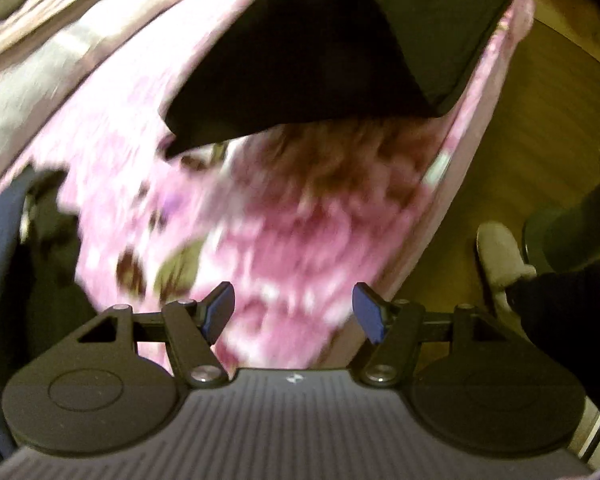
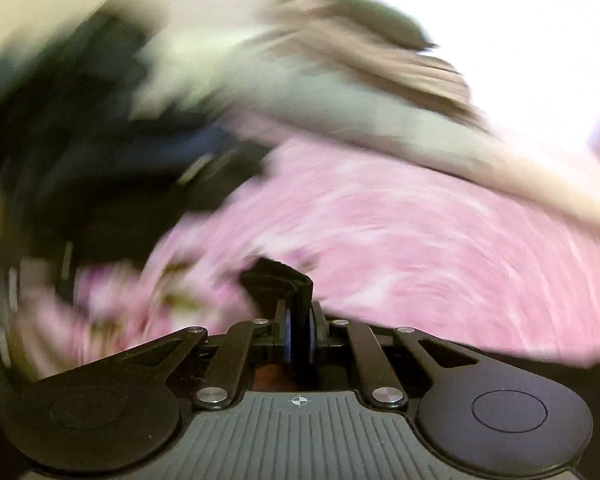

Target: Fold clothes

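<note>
The right tool (image 2: 299, 322) is clamped on a bunch of black cloth (image 2: 284, 276), low over the pink bedspread (image 2: 400, 236). The left tool (image 1: 294, 312) has its fingers apart, holding nothing, above the same bedspread. A black garment (image 1: 300, 60) hangs in the air ahead of it, corner drooping, nothing folded as far as I can see. A blurred heap of clothes (image 2: 260, 80) waits behind. Looks like early going; most folding remains.

Pink bedspread (image 2: 400, 216) and clothes pile (image 2: 148, 128) — motion-blurred throughout.
</note>
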